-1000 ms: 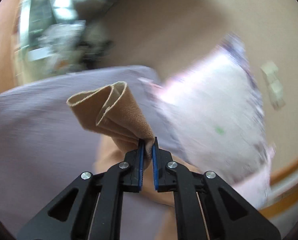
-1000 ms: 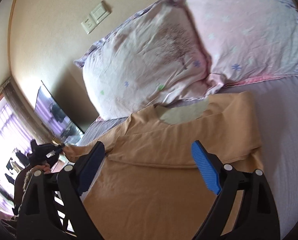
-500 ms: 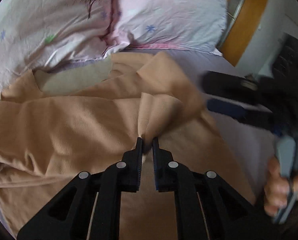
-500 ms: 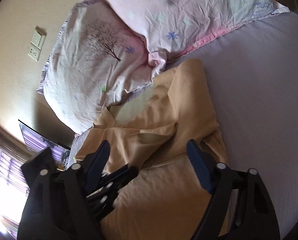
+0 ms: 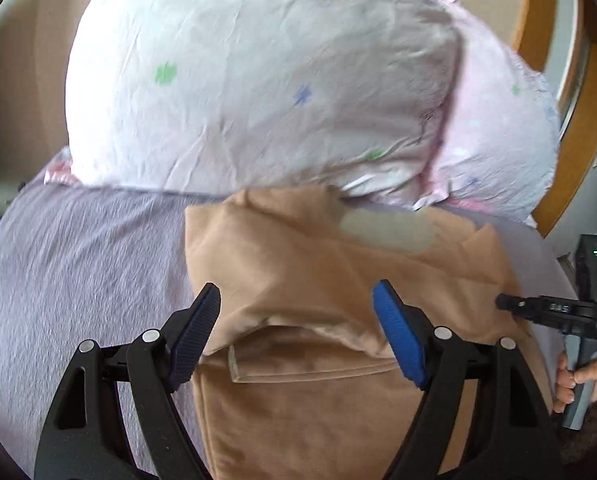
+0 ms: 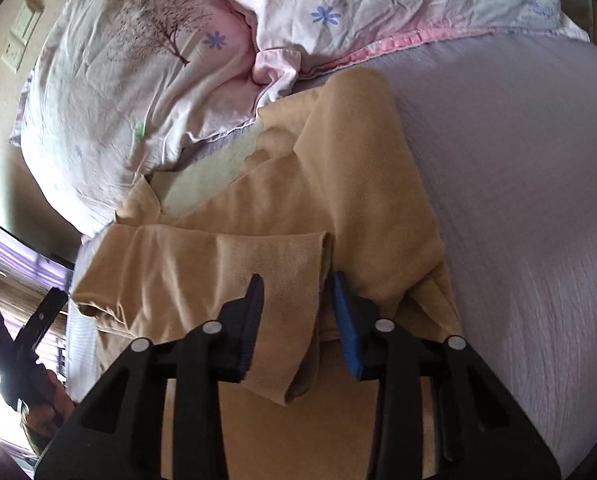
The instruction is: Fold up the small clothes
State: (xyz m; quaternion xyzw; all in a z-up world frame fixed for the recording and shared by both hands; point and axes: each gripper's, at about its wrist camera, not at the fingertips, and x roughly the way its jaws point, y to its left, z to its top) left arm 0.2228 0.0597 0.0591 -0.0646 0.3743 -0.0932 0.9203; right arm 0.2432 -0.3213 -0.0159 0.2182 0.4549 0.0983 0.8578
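A tan shirt [image 5: 298, 264] lies on the lilac bed sheet [image 5: 78, 260] with both sleeves folded in over its body, collar toward the pillows. My left gripper [image 5: 296, 308] is open and empty above the folded left part of the shirt. My right gripper [image 6: 296, 304] is partly open, its jaws straddling the folded sleeve [image 6: 290, 320] without clamping it. The shirt also shows in the right wrist view [image 6: 358, 184]. The right gripper appears at the right edge of the left wrist view [image 5: 546, 308].
Two pale floral pillows [image 5: 258, 80] [image 6: 378, 4] lie at the head of the bed, just beyond the shirt collar. A wooden frame [image 5: 534, 32] is at the far right. A wall socket [image 6: 20, 36] is beyond the pillows. Bare sheet [image 6: 518, 200] lies right of the shirt.
My left gripper has let go of the sleeve, opened wide and drawn back to the left. My right gripper has narrowed and come down around the folded sleeve.
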